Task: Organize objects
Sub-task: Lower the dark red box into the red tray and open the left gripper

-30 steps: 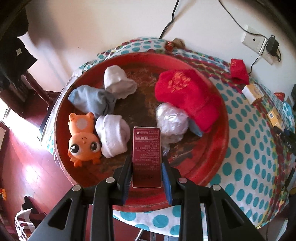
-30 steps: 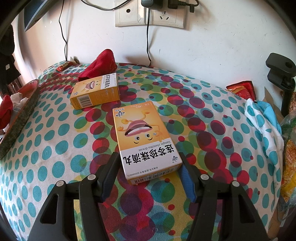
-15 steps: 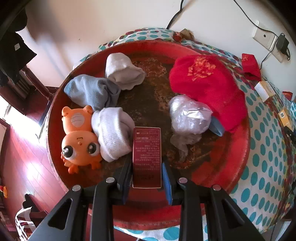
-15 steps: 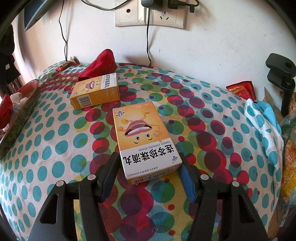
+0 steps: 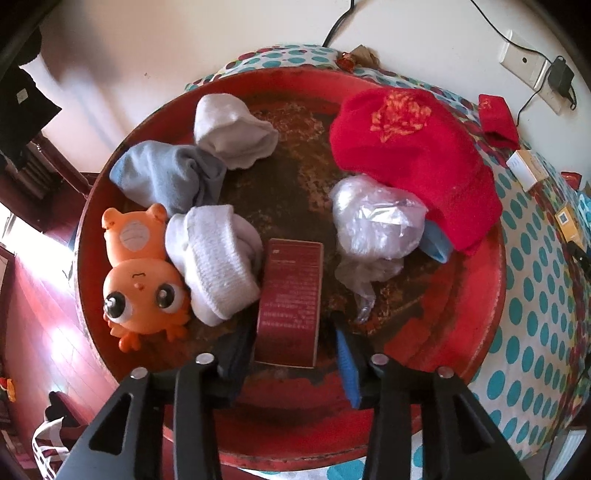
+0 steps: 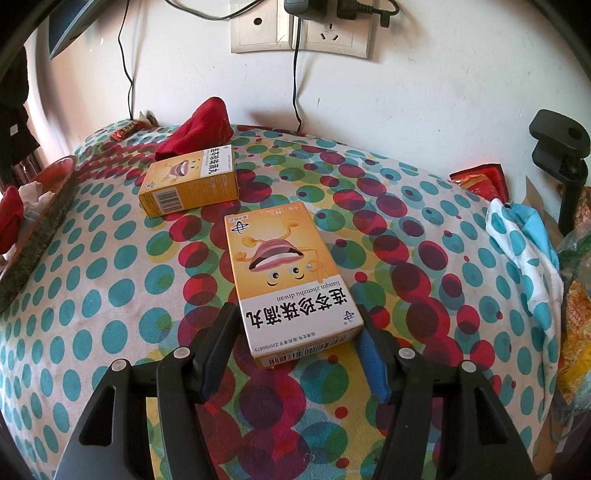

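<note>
A dark red box [image 5: 290, 295] lies flat in the round red tray [image 5: 476, 314], beside a white sock roll [image 5: 218, 262] and an orange toy [image 5: 136, 269]. My left gripper [image 5: 290, 332] straddles the box's near end. Its jaws are opening and the pads stand off the box's sides. In the right wrist view a yellow medicine box [image 6: 288, 273] lies on the dotted cloth between the fingers of my right gripper [image 6: 295, 317]. The box sits skewed, with cloth showing beside the left pad. A second yellow box [image 6: 190, 184] lies farther back.
The tray also holds a grey-blue sock [image 5: 166, 177], another white sock [image 5: 232, 129], a red cloth [image 5: 413, 155] and crumpled clear plastic [image 5: 373, 225]. A red pouch [image 6: 199, 127] rests by the wall under the sockets [image 6: 299, 33]. A black clamp [image 6: 565, 147] stands at the right.
My left gripper sank toward the tray with the dark red box, then its jaws parted and the box now lies free. The right gripper and its box are unchanged.
</note>
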Demonstrator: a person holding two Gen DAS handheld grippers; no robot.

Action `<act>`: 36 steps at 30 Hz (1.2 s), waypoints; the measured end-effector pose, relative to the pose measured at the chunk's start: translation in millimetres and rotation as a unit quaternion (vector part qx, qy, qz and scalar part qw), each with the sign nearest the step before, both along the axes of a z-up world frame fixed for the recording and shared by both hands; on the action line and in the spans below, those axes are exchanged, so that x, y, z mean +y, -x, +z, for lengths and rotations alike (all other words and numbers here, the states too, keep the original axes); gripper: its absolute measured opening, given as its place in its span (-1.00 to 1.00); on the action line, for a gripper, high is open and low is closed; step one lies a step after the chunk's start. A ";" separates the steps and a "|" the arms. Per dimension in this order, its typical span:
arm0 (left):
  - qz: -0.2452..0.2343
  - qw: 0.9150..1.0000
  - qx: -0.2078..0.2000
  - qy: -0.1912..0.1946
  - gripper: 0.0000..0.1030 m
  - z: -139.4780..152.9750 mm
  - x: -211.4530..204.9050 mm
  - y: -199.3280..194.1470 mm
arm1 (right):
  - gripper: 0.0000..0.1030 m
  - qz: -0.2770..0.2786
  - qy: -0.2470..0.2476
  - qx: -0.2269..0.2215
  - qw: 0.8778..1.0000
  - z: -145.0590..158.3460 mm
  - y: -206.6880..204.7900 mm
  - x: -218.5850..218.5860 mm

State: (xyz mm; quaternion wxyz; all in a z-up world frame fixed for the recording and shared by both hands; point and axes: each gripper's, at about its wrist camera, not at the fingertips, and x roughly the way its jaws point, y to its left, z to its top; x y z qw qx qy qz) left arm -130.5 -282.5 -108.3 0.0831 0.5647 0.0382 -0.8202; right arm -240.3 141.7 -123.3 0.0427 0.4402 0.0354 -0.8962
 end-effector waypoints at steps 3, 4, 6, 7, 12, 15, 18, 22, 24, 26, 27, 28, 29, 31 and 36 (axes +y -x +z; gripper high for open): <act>-0.005 1.000 0.005 0.003 -0.07 2.8 0.3 -2.3 | 0.13 0.000 -0.001 0.000 1.000 0.2 -0.2 -3.1; -0.007 1.000 0.006 0.008 -0.07 3.9 1.2 -2.9 | 0.13 0.000 -0.003 0.001 1.000 0.2 -0.1 -3.5; -0.013 1.000 0.016 0.015 -0.03 6.9 5.8 -5.3 | 0.08 -0.001 -0.010 0.003 1.000 0.7 0.0 -3.2; -0.014 1.000 0.019 0.016 0.03 8.1 6.8 -6.7 | 0.08 -0.005 -0.018 0.006 1.000 1.1 -0.3 -4.0; -0.016 0.998 0.050 0.033 0.05 17.1 13.7 -15.3 | 0.05 -0.039 -0.046 0.001 0.998 3.9 -3.4 -12.1; -0.018 0.997 0.060 0.042 0.05 20.4 15.1 -17.5 | 0.05 -0.050 -0.059 0.000 0.997 5.6 -5.7 -16.1; -0.018 0.997 0.072 0.039 0.05 22.7 12.2 -20.5 | 0.04 -0.058 -0.053 0.006 0.997 14.3 -11.5 -17.5; -0.017 0.995 0.086 0.040 0.05 27.1 10.1 -31.8 | 0.04 -0.064 -0.027 0.014 0.998 28.6 -22.4 -19.7; -0.016 0.995 0.089 0.036 0.05 26.5 9.3 -34.4 | 0.04 -0.062 -0.017 0.018 0.998 35.2 -28.1 -24.6; -0.014 0.996 0.089 0.028 0.05 26.9 7.1 -36.9 | 0.04 -0.040 -0.005 0.025 0.999 42.4 -33.8 -28.6; -0.014 0.995 0.090 0.027 0.05 27.8 6.1 -38.1 | 0.04 -0.037 -0.001 0.028 0.999 45.8 -36.6 -30.5; -0.012 0.995 0.094 0.027 0.05 30.0 5.0 -39.6 | 0.04 -0.032 0.007 0.031 0.999 50.2 -39.3 -30.7; -0.011 0.995 0.097 0.024 0.05 31.9 3.3 -41.0 | 0.04 -0.029 0.011 0.033 0.999 52.2 -41.7 -35.5; -0.008 0.995 0.102 0.016 0.05 35.2 -0.3 -42.4 | 0.04 -0.019 0.016 0.038 0.999 58.6 -44.9 -42.3; 0.005 0.995 0.100 0.013 0.05 36.1 -10.1 -44.1 | 0.05 0.017 0.039 0.051 0.998 75.8 -55.1 -64.2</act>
